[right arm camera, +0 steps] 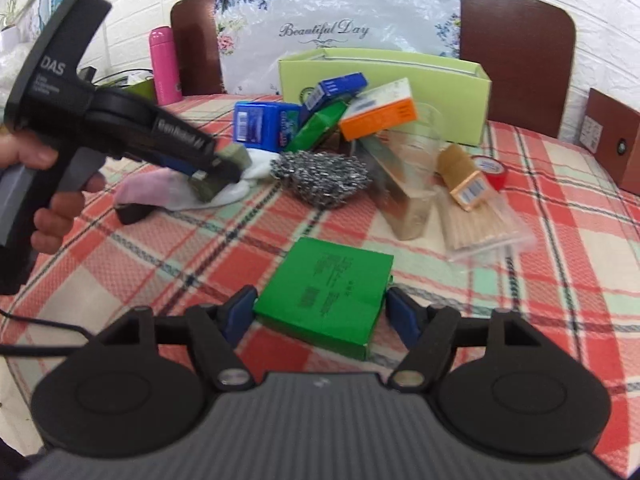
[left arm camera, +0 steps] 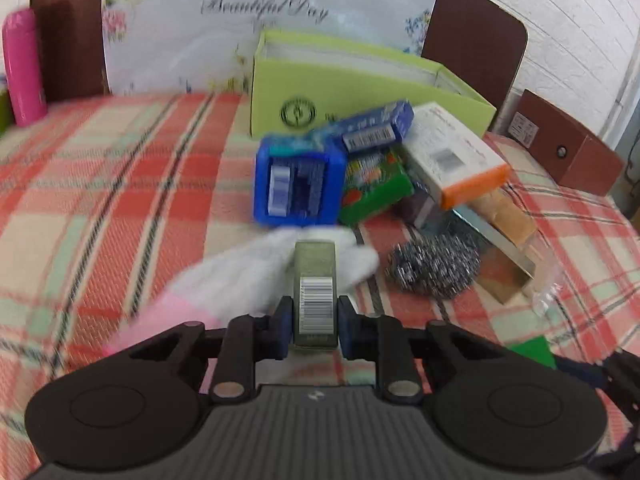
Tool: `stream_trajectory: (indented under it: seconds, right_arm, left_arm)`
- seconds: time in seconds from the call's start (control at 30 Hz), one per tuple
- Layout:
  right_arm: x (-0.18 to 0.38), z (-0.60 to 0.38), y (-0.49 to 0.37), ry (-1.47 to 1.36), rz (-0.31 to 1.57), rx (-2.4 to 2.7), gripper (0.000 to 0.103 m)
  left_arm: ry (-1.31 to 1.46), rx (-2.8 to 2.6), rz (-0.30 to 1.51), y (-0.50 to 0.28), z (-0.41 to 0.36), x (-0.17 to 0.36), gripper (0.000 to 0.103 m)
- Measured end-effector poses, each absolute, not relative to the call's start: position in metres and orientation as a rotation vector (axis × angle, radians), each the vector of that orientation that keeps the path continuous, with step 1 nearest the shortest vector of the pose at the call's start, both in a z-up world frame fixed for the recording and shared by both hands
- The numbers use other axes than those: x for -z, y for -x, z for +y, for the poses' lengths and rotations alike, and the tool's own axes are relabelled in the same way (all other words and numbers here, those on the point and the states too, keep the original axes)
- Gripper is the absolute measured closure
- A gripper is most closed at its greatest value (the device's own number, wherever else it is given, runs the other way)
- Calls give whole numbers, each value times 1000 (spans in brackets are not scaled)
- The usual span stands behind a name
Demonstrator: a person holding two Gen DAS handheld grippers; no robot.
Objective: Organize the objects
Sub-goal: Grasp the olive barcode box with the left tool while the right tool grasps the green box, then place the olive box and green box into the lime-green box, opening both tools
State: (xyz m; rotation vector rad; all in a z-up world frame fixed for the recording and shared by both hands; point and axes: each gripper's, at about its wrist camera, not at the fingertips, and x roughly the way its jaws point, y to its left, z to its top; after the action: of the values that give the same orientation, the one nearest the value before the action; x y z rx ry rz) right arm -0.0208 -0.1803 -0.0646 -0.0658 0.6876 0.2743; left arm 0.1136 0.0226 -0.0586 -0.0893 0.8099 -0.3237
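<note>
My left gripper (left arm camera: 314, 322) clamped on a small olive box (left arm camera: 315, 280), my right gripper (right arm camera: 320, 314) apart around a flat green box (right arm camera: 326, 294), pads not visibly pressing.

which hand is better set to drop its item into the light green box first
Left, probably. The left gripper is already shut on the small olive box. The right gripper only straddles the flat green box lying on the tablecloth. The light green box stands open behind the pile.

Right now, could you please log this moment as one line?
left hand-held gripper: shut on small box | right hand-held gripper: open around green box
</note>
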Motion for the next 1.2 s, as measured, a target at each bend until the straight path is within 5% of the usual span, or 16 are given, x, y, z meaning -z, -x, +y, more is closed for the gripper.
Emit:
stream_trajectory:
  seconds: [0.4,0.5,0.67,0.73,1.2]
  right_arm:
    - [63,-177,23,46,696,-163,14]
    - [65,-174,19,29,712,-153,27]
    - [69,-163,13,53,711,-138,29]
    - [70,-166,13,30,699,-145,40]
    - [-17,-195,-23,31,470,-197,41]
  left_arm:
    - [80,305,821,-90,9,60,76]
    - [69,293,810,-85,7,59,76]
    - [57,296,807,-83,8,64,76]
    - [55,307,809,-82,7,63,79]
    - [111,472,595,-100,-5,-34,80]
